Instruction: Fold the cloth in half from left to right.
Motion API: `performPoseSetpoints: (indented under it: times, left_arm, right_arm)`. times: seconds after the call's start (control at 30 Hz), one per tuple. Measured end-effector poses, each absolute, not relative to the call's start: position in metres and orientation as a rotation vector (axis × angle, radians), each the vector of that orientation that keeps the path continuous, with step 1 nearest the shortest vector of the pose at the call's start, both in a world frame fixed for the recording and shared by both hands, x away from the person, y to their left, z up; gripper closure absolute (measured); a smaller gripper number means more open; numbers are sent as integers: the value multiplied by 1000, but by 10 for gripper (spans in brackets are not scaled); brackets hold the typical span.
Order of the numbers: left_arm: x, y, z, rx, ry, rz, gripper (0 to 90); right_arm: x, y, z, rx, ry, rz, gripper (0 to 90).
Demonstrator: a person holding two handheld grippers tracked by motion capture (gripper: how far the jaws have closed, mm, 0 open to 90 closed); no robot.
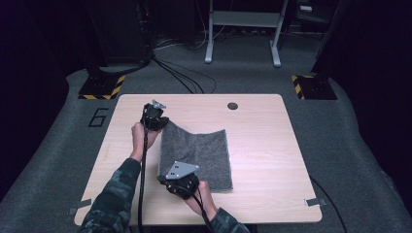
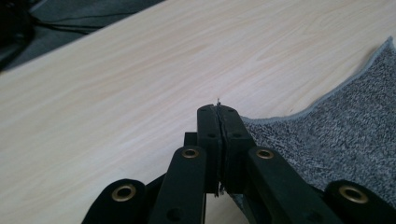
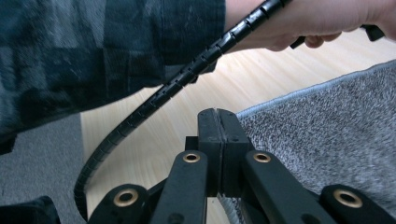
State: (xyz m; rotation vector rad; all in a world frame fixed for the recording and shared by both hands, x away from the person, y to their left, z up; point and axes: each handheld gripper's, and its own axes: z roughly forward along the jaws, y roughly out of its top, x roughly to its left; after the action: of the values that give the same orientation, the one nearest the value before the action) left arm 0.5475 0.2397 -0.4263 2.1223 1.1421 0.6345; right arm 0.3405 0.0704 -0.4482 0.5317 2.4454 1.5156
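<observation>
A light wooden worktop (image 1: 262,145) stands on grey carpeted floor (image 1: 369,160), with a dark round hole (image 1: 232,105) near its far edge. Beyond it are the white legs of a metal frame (image 1: 243,34), black cables (image 1: 180,75) running across the floor, and two yellow-and-black striped blocks (image 1: 102,87) at the far corners. A "6" (image 1: 98,117) is marked on the floor to the left. Nothing lies on the worktop between the two tools but the cloth itself.

A grey fleecy cloth (image 1: 199,155) lies left of the worktop's middle. Its left edge is raised off the wood while the right part lies flat.

The left tool (image 1: 154,119) is at the cloth's far left corner, gripped by the left hand (image 1: 141,133), whose forearm in a dark patterned sleeve (image 1: 114,194) comes in from the bottom edge. In the left gripper view its jaws are pressed together, with the cloth's (image 2: 336,135) hem pinched between them and a thread end showing at the tips.

The right tool (image 1: 180,183) is at the near left corner, held by the right hand (image 1: 201,194), with its grey plate facing up. In the right gripper view its jaws are closed on the cloth's (image 3: 327,135) edge, and the left hand's ribbed cable (image 3: 159,98) crosses in front of the sleeve above.
</observation>
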Motion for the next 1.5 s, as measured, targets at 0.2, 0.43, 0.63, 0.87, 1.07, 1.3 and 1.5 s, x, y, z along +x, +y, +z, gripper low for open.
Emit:
performPoseSetpoints:
  times: [0.2,0.43,0.63,0.87,1.07,1.3,1.5]
  left_arm:
    - [546,229,-416,2147,1112,664,882]
    - [552,203,-414,2152,1079,645,882]
    - [556,187,-414,2165,1058,636,882]
    - [565,166,-418,2174,1047,599,882]
    - [568,145,-425,2196,1024,593,882]
    - [573,126,-435,2214,1006,583,881]
    - [577,111,-445,2215,1008,569,881]
  right_arm:
    - [335,55,-444,562,2400,1552,900]
    - [333,31,-441,622,2353,1563,900]
    - [333,14,-446,673,2343,1542,900]
    - [333,-3,-450,731,2327,1528,899]
    - [332,-16,-455,766,2325,1491,899]
    - [333,-29,-462,800,2335,1444,898]
    - [334,-41,-468,840,2339,1403,897]
